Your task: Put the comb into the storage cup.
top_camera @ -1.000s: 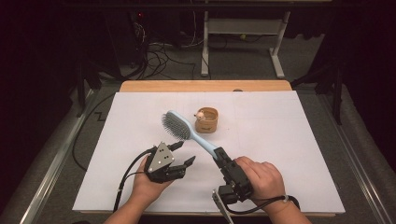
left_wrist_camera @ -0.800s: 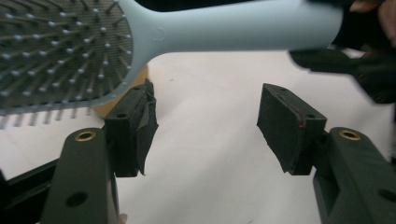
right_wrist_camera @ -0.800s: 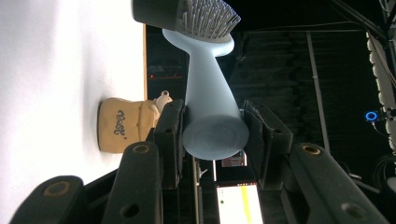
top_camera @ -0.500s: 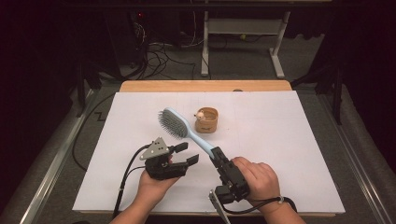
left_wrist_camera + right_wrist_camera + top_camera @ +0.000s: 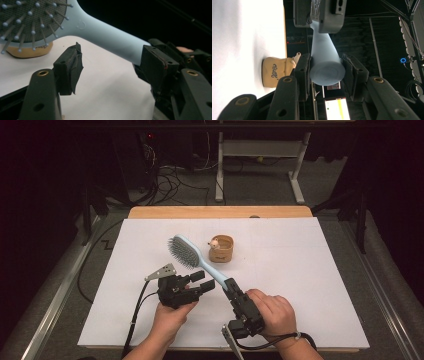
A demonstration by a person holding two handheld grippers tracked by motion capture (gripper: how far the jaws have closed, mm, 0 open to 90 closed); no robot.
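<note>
A light blue hairbrush hangs tilted above the white table, bristles facing down and left. My right gripper is shut on the end of its handle, pads pressed on both sides. My left gripper sits at mid-handle. Its jaws have just been opening, and the handle passes between them with gaps at both pads. A small tan pot with a little figure on its rim stands just beyond the brush.
White paper covers the table, with a wooden edge at the far side. Cables trail from both grippers toward the near edge. A dark floor with cables and a metal stand lies beyond the table.
The left gripper's jaws have spread a little wider around the handle. Both hands and the brush have stayed nearly in place.
</note>
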